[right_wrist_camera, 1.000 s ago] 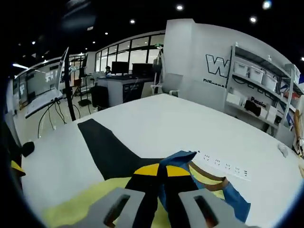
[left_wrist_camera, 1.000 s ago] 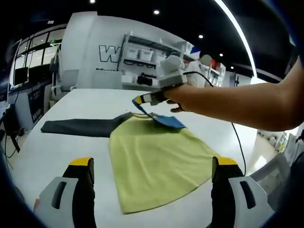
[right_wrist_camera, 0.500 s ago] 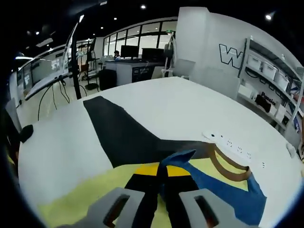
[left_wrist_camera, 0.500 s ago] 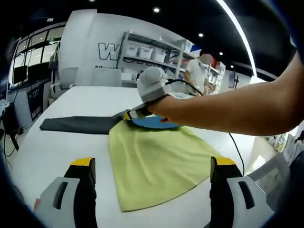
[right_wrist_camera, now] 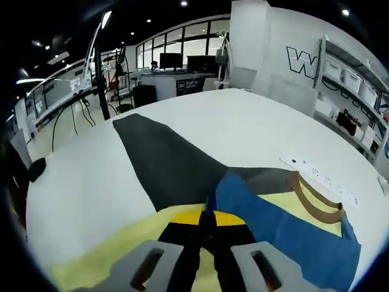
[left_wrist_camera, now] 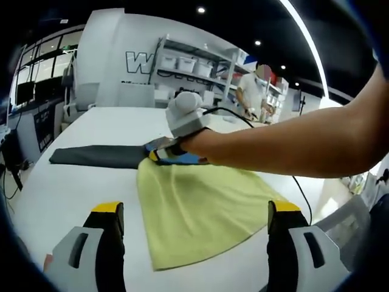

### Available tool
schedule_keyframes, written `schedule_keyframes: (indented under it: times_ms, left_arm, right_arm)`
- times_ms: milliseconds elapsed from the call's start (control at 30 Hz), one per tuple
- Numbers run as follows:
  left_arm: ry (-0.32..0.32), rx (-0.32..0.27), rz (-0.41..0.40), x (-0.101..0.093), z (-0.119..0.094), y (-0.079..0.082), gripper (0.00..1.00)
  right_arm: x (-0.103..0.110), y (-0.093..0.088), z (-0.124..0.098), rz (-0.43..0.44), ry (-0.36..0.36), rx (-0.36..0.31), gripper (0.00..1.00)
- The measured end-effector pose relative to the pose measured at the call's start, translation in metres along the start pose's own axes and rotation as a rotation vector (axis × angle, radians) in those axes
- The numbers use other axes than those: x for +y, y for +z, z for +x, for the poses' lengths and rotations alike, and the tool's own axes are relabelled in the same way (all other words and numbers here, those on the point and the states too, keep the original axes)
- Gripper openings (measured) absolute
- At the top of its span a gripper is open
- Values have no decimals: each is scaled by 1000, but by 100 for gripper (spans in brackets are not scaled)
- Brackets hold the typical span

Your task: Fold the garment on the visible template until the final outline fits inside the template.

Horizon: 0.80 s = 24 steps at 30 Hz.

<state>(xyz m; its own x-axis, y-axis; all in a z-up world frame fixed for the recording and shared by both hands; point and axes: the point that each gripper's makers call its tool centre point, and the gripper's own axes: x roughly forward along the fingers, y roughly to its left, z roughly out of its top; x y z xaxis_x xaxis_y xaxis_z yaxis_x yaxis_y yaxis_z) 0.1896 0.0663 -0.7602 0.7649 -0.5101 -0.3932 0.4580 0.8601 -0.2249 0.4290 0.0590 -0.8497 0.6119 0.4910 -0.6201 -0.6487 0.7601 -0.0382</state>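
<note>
In the left gripper view, our left hand-held gripper (left_wrist_camera: 194, 228) hangs over the near edge of the white counter (left_wrist_camera: 55, 182) with its two yellow-tipped jaws spread wide and nothing between them. Just beyond them the yellow-green garment (left_wrist_camera: 200, 210) lies flat on the counter. At its far left corner a dark template (left_wrist_camera: 97, 156) runs out to the left, lying flat. Our right arm (left_wrist_camera: 292, 143) reaches in from the right across the far side of the garment, and the right hand-held gripper (left_wrist_camera: 159, 154) sits low at the garment's far left corner, with a blue part of the fabric (left_wrist_camera: 182, 159) bunched at its tip. Far behind, shelving with white bins (left_wrist_camera: 188, 64) stands against a wall, and a person (left_wrist_camera: 250, 91) stands by it.

In the right gripper view, our right hand-held gripper (right_wrist_camera: 206, 226) has its jaws pressed together, pinching the edge of the blue fabric (right_wrist_camera: 285, 228). The blue layer spreads to the right over the yellow-green garment (right_wrist_camera: 109, 252), with a brown neckband (right_wrist_camera: 313, 201) curving along its far right side. The dark template (right_wrist_camera: 170, 164) stretches away to the far left on the counter (right_wrist_camera: 79, 182). A white power strip (right_wrist_camera: 316, 173) lies on the counter beyond the neckband.
</note>
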Motion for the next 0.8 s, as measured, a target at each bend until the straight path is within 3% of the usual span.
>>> schedule_keyframes:
  times_ms: [200,400,500,567,667,800]
  left_arm:
    - [-6,5,3,-2,0,-1,92]
    - [-11,9,8,-4,1,-1,91]
    - [-14,11,10,-5,1,-2,91]
    - [-14,13,12,-6,1,-2,91]
    - [-15,14,13,-6,2,-2,90]
    - [-13,13,10,-5,1,-2,90]
  right_arm:
    - [7,-3,0,29,34,6,7]
    - [27,11,-13,15,87,-53,3]
    - [22,18,-18,12,71,-89,0]
    - [12,16,-17,1,40,-83,0]
    - [3,0,-10,-9,24,-22,0]
    - [7,-13,-6,-7,39,15,0]
